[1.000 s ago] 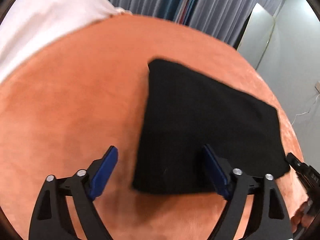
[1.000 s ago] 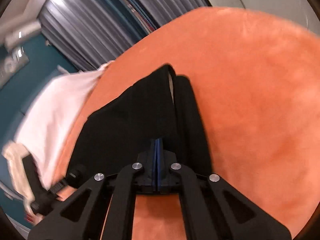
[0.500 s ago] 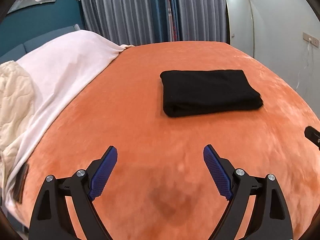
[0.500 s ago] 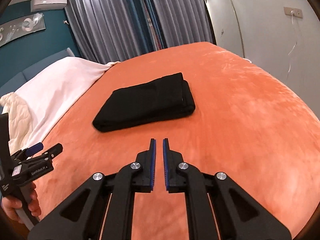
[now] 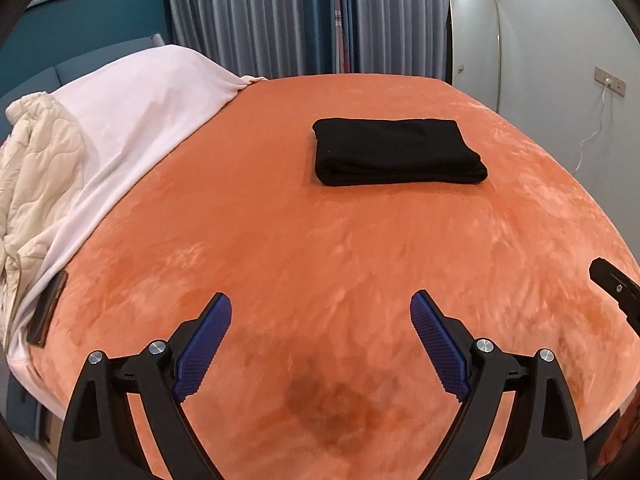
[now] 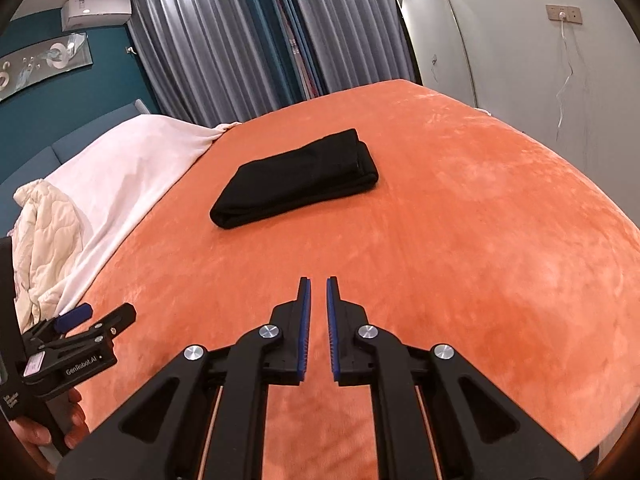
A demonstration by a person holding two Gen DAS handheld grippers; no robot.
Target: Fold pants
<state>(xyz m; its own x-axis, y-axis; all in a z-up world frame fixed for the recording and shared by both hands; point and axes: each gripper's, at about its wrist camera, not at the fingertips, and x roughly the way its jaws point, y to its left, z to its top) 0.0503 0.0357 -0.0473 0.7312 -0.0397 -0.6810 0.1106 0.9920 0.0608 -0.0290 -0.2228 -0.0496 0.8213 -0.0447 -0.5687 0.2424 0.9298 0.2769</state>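
Note:
The black pants [image 5: 396, 151] lie folded into a neat rectangle on the orange bedspread [image 5: 320, 248], far from both grippers; they also show in the right wrist view [image 6: 296, 178]. My left gripper [image 5: 320, 312] is wide open and empty, hovering over bare bedspread near the front edge. My right gripper [image 6: 318, 286] holds nothing, its blue pads a narrow gap apart, also well back from the pants. The left gripper shows at the lower left of the right wrist view [image 6: 92, 316].
A white sheet [image 5: 140, 112] and a cream quilt [image 5: 36, 168] cover the left side of the bed. Grey curtains [image 5: 280, 16] hang behind. A mirror [image 5: 476, 36] leans on the right wall, with a socket and cable [image 5: 600, 104].
Both grippers have pulled back from the folded pants toward the front of the bed. The right gripper has let go of the fabric and parted slightly. The pants now lie free.

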